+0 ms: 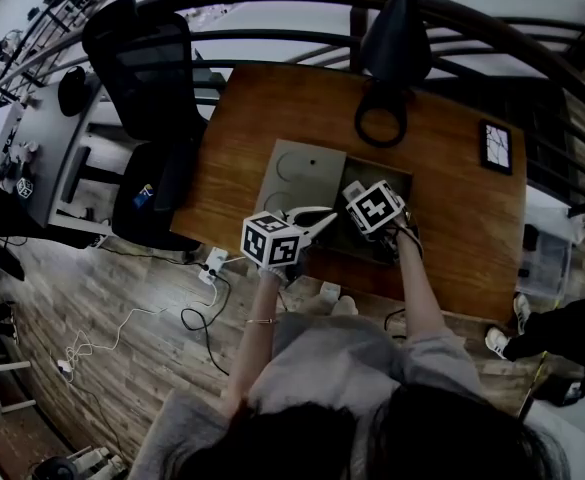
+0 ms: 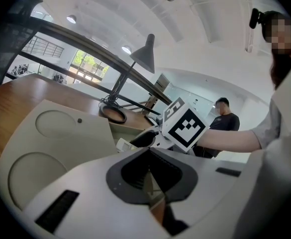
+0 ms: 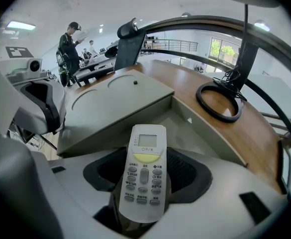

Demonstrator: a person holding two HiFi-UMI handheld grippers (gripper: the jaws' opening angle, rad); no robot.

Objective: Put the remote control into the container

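Table point(image 1: 452, 208): remote control point(image 3: 144, 176) in right gripper point(image 3: 146, 185)

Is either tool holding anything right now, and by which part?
The right tool grips the remote control by its button end; the left tool is shut, empty.

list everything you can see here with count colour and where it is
remote control: 1, white, in the right claw over the container
container: 1, grey, open, on the table
lid: 1, grey, at the container's left
lamp: 1, black, ring base behind the container
flat device: 1, black, table's right edge
table: 1, brown wood
office chair: 1, black, left of the table
cables: several, white and black, floor
left claw: 1, white, shut, empty
right claw: 1, white, shut on the remote control
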